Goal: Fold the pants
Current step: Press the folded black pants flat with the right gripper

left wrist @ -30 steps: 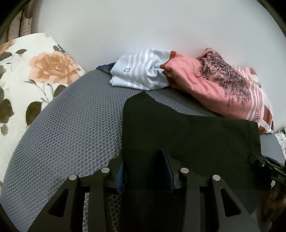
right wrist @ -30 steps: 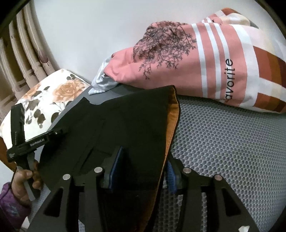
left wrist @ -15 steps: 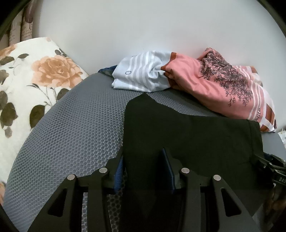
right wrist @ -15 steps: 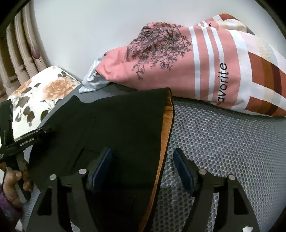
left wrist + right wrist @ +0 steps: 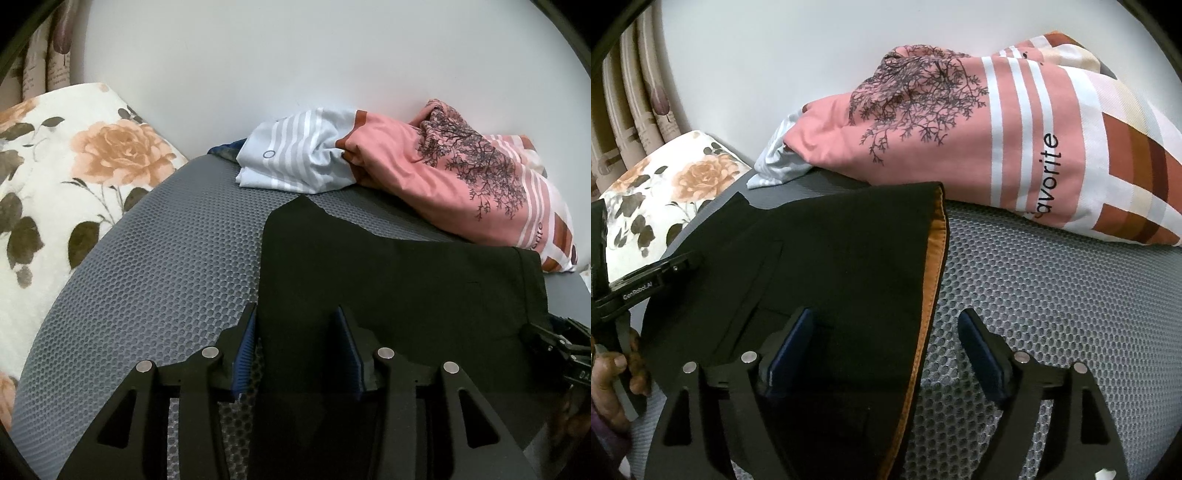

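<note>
The black pants (image 5: 399, 280) lie flat on the grey mesh bed surface (image 5: 155, 280). In the right wrist view the pants (image 5: 834, 258) show an orange inner waistband edge (image 5: 934, 266). My left gripper (image 5: 297, 347) has its jaws part open, with the pants' left edge lying between the blue pads (image 5: 245, 350). My right gripper (image 5: 886, 350) is open wide over the waistband edge, holding nothing. The left gripper's body (image 5: 646, 280) and the hand holding it show at the left of the right wrist view. The right gripper's tip shows at the right edge of the left wrist view (image 5: 561, 343).
A pink pillow with a tree print (image 5: 960, 147) and a pale striped cloth (image 5: 299, 162) lie against the white wall behind the pants. A floral pillow (image 5: 55, 177) sits at the left. Curtains (image 5: 628, 96) hang at the far left.
My right gripper has opened wide and let go of the waistband. My left gripper's jaws have widened a little. The pants have settled flat.
</note>
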Motion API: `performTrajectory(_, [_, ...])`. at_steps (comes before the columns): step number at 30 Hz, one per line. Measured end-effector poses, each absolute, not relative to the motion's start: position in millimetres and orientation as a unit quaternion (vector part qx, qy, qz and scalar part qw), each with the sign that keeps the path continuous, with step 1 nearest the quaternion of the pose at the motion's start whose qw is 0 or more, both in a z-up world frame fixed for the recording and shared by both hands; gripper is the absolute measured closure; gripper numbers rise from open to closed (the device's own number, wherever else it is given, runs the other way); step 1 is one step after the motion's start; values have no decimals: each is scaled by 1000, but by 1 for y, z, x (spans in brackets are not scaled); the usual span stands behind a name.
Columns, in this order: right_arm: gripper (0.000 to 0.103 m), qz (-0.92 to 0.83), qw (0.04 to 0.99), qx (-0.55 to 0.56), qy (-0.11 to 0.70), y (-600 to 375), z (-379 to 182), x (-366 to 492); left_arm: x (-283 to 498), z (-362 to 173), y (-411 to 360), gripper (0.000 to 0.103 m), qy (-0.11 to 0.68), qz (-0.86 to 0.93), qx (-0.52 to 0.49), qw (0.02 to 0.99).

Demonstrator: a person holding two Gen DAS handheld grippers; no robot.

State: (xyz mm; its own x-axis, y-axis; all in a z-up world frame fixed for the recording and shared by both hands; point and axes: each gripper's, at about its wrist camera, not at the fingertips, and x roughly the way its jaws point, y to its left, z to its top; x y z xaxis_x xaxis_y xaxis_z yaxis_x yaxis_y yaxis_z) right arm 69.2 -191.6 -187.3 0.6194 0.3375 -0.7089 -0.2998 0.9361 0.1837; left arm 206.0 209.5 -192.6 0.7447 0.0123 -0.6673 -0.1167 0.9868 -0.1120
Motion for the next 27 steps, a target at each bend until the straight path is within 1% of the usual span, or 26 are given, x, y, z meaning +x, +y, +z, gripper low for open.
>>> performTrajectory(7, [20, 175, 900, 20, 399, -191, -188, 70, 206, -192, 209, 59, 355, 36, -72, 931])
performTrajectory(27, [15, 176, 898, 13, 403, -190, -187, 72, 206, -192, 210, 56, 354, 41, -67, 932])
